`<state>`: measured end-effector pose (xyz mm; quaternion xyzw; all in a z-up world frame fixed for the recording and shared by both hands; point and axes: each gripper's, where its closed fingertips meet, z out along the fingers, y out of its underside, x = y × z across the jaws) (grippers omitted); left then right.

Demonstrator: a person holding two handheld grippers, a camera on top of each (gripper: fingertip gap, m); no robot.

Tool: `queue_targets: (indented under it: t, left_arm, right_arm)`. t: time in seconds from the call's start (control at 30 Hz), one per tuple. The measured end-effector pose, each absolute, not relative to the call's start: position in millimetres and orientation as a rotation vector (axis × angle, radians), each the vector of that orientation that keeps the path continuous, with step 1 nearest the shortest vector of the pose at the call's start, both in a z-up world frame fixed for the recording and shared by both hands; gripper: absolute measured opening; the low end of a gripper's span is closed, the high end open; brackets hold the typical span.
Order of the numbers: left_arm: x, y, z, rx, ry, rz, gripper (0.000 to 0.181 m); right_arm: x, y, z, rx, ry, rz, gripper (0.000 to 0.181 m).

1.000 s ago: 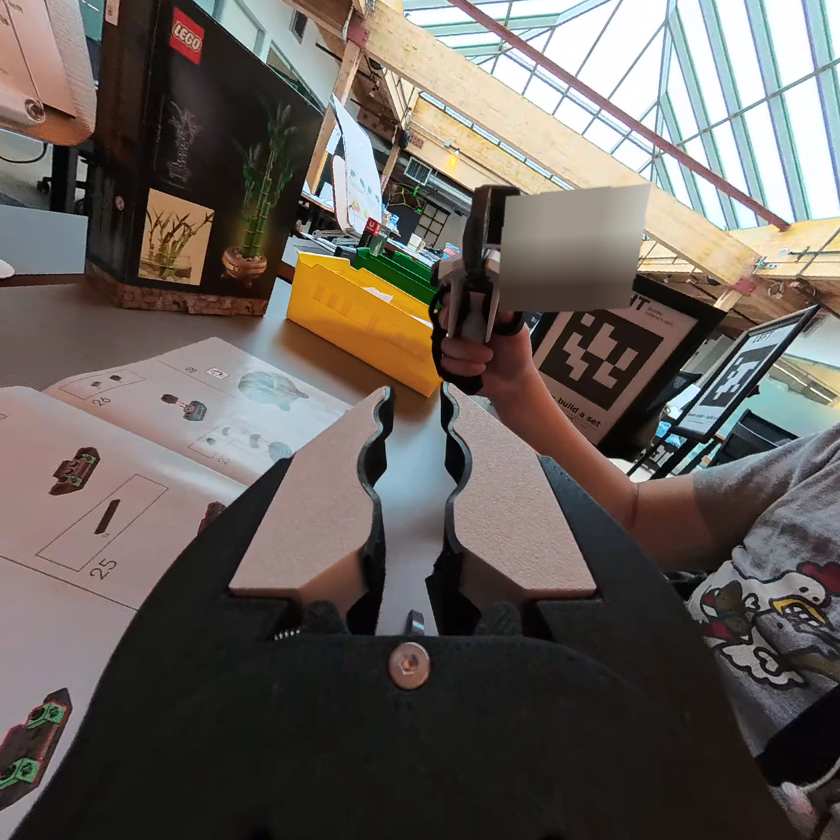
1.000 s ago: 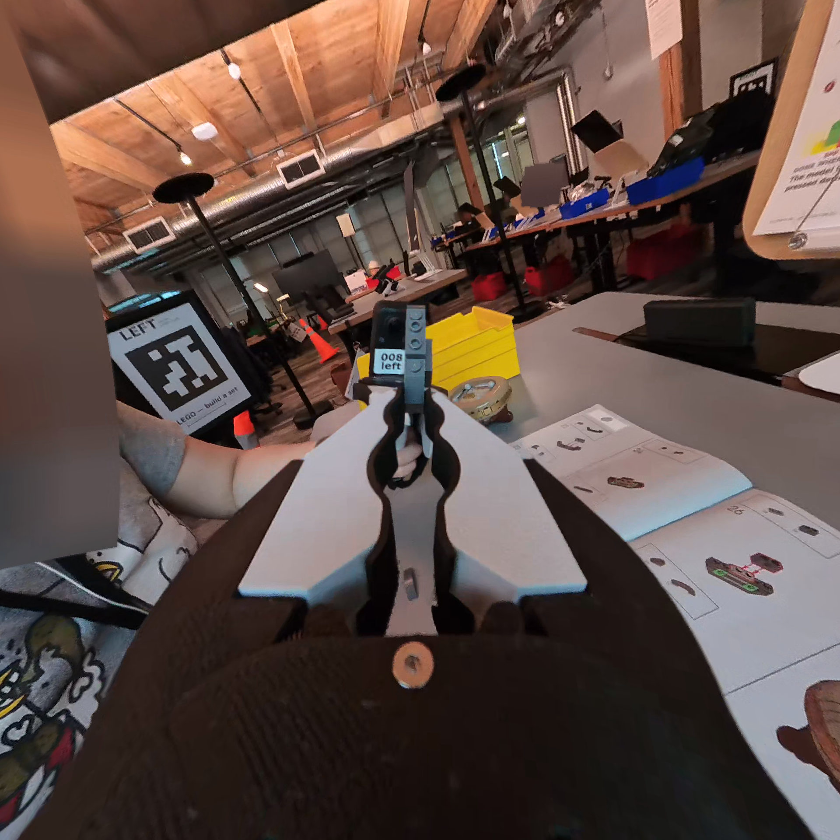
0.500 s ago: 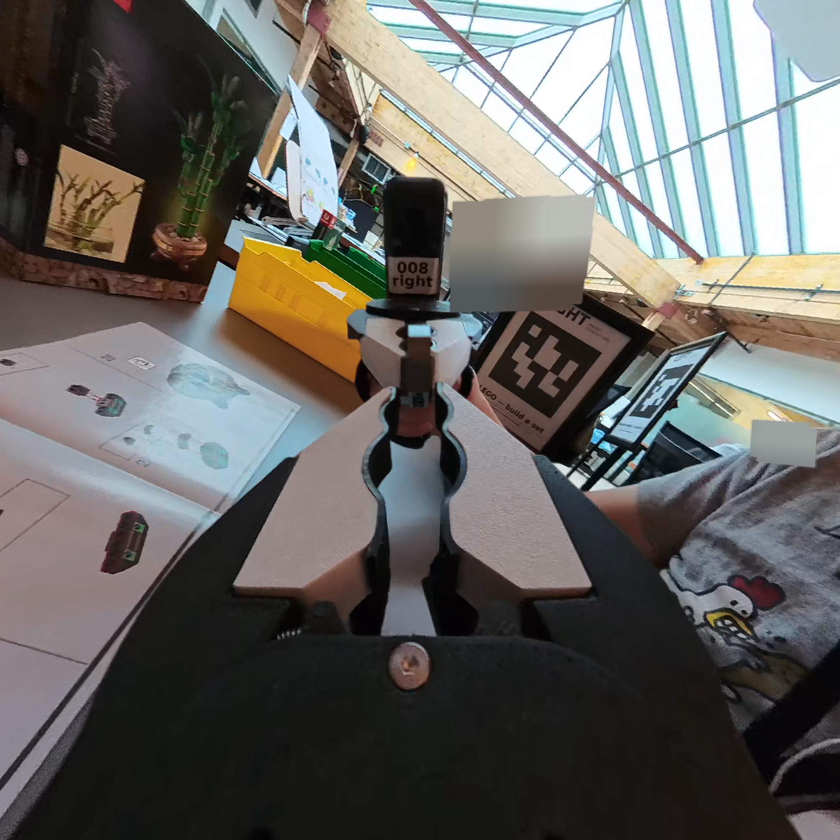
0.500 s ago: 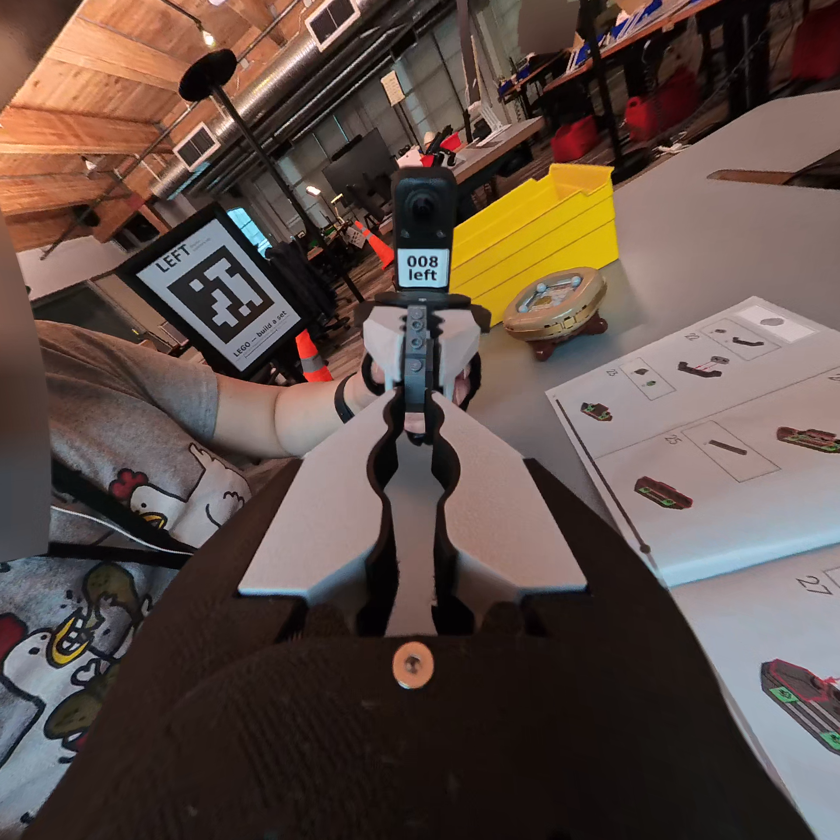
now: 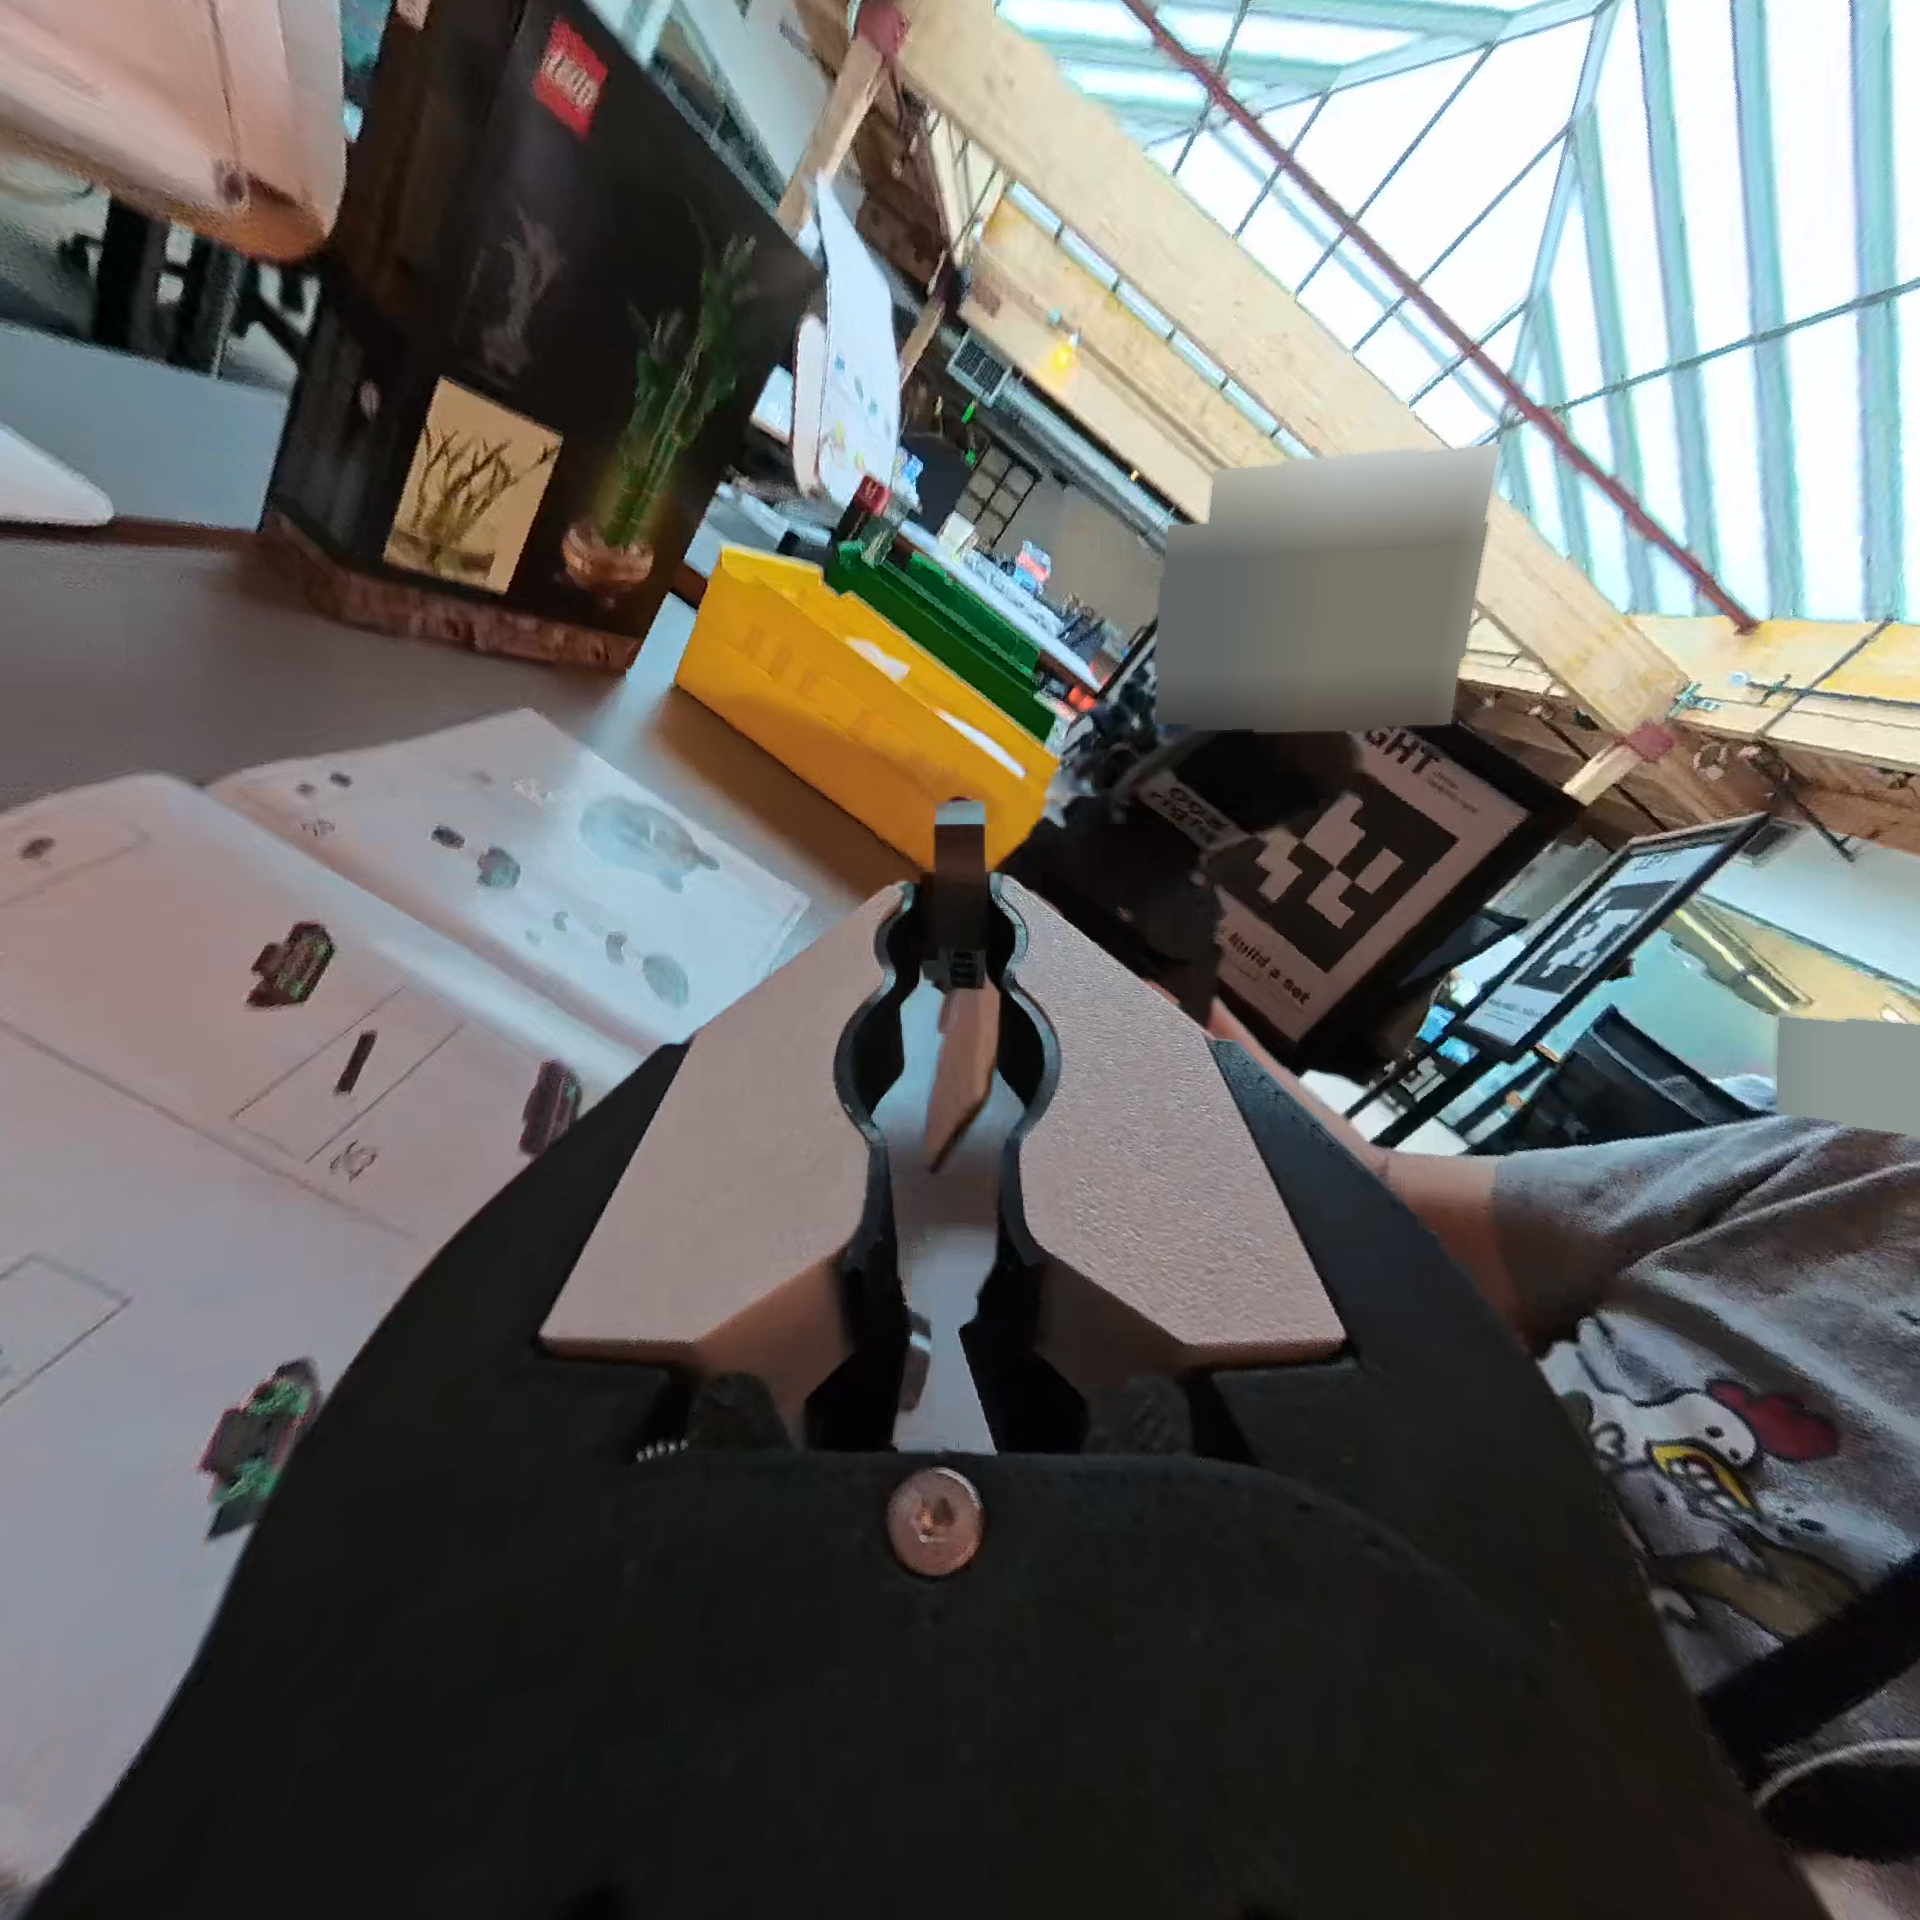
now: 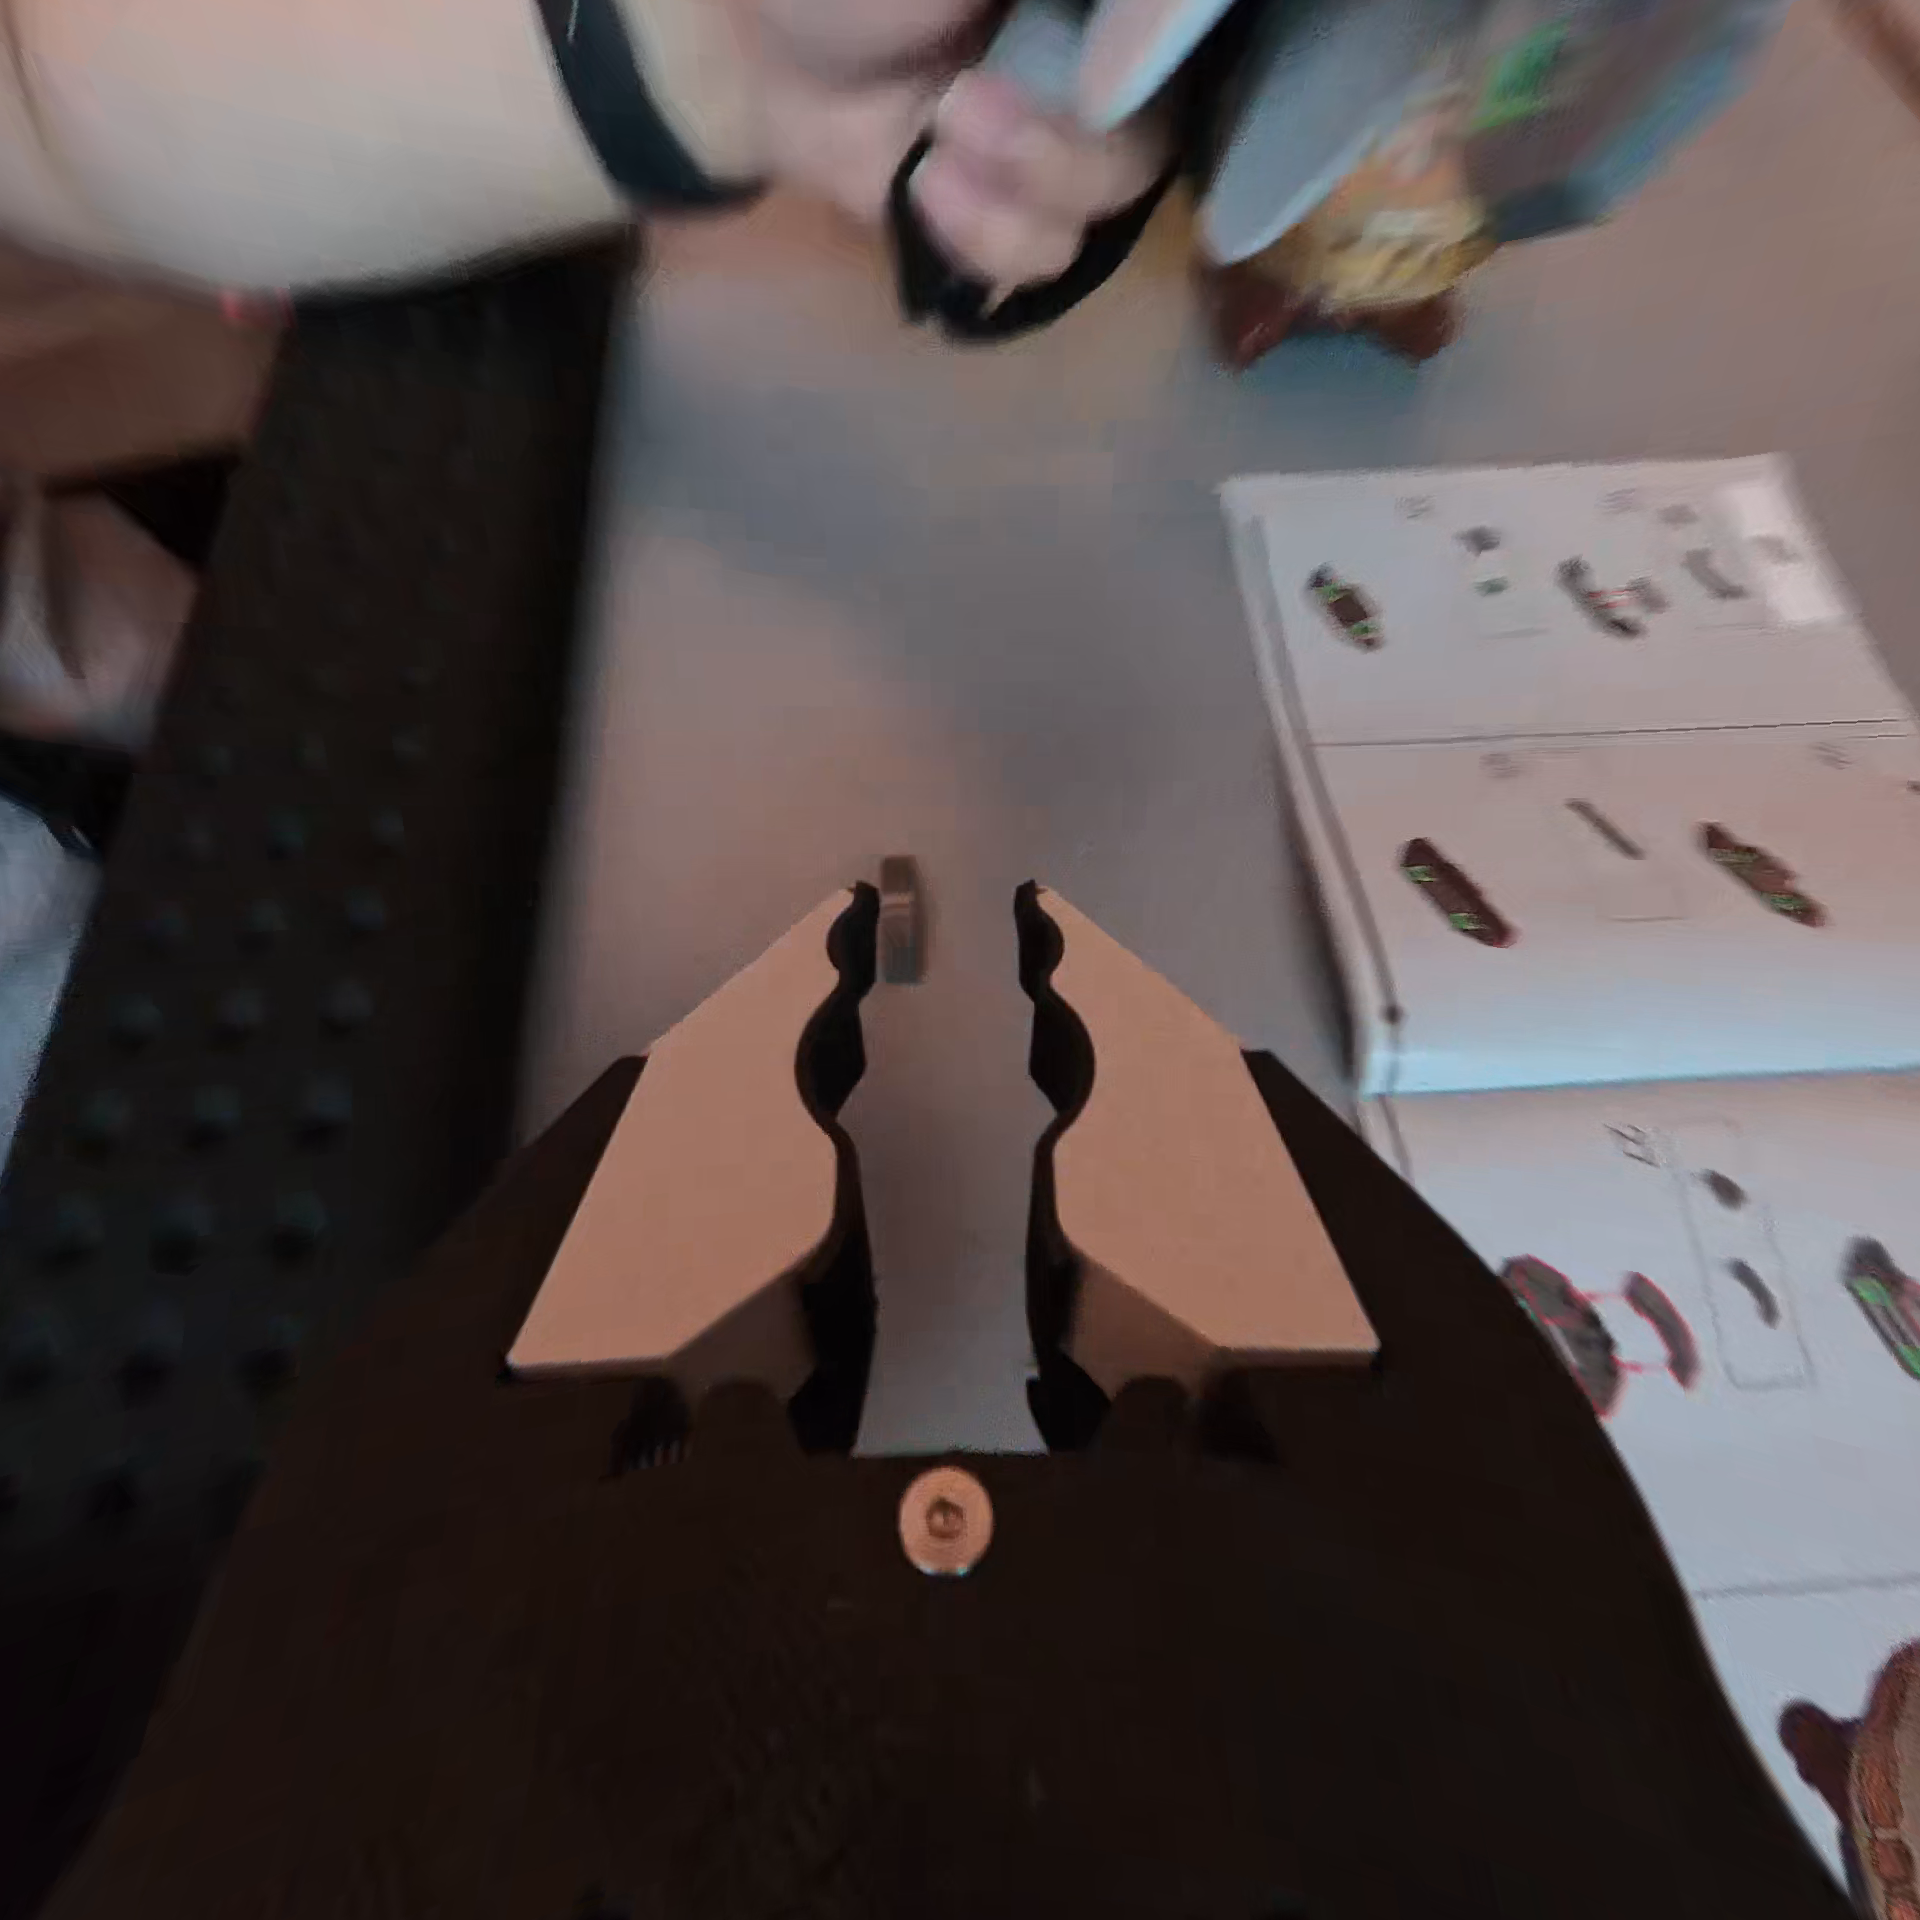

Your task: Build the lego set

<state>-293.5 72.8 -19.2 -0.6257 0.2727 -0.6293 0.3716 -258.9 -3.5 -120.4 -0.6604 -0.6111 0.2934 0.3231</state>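
In the left wrist view my left gripper is shut on a dark, narrow lego piece that sticks up past the fingertips. It is held above the grey table. In the right wrist view my right gripper is open and points down at the table. A small grey lego piece shows just inside its left fingertip; the blur hides whether it touches the finger or lies on the table. The open instruction booklet lies to the right, and also shows in the left wrist view.
A black studded mat lies left of the right gripper. A round tan lego build and a strapped hand are at the top. The set's box, a yellow bin and a green bin stand behind the booklet. My right fingertips sit around 12 centimetres from my left ones.
The grippers met tip to tip around the grey piece. Now the left gripper has shut on a piece; the right has opened, pulled away and swung down toward the table.
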Motion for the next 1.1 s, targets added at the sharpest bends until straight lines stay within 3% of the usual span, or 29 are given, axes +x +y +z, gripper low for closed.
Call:
queue_targets:
  t: [0.37,0.53,0.67,0.93,1.1]
  left_arm:
    - [-279.7,63.6,-48.5,-1.757,0.862,-1.513,0.009]
    - [-278.7,64.4,-57.7,-1.796,0.887,-1.474,0.009]
    - [-280.9,69.4,-66.4,-1.825,0.924,-1.354,0.009]
    - [-280.1,68.6,-77.5,-1.865,1.000,-1.227,0.009]
    - [-284.5,77.6,-88.7,-1.915,0.983,-1.140,0.010]
  right_arm:
    - [-275.0,-17.3,-157.5,-1.847,-1.801,0.674,0.000]
    - [-276.9,-16.2,-150.5,-1.844,-1.751,0.736,0.000]
    - [-278.6,-17.0,-150.2,-1.842,-1.746,0.737,0.014]
    - [-279.4,-3.3,-148.0,-1.785,-1.757,0.488,0.006]
    - [-250.5,50.0,-128.1,-1.759,-1.569,-0.084,0.006]
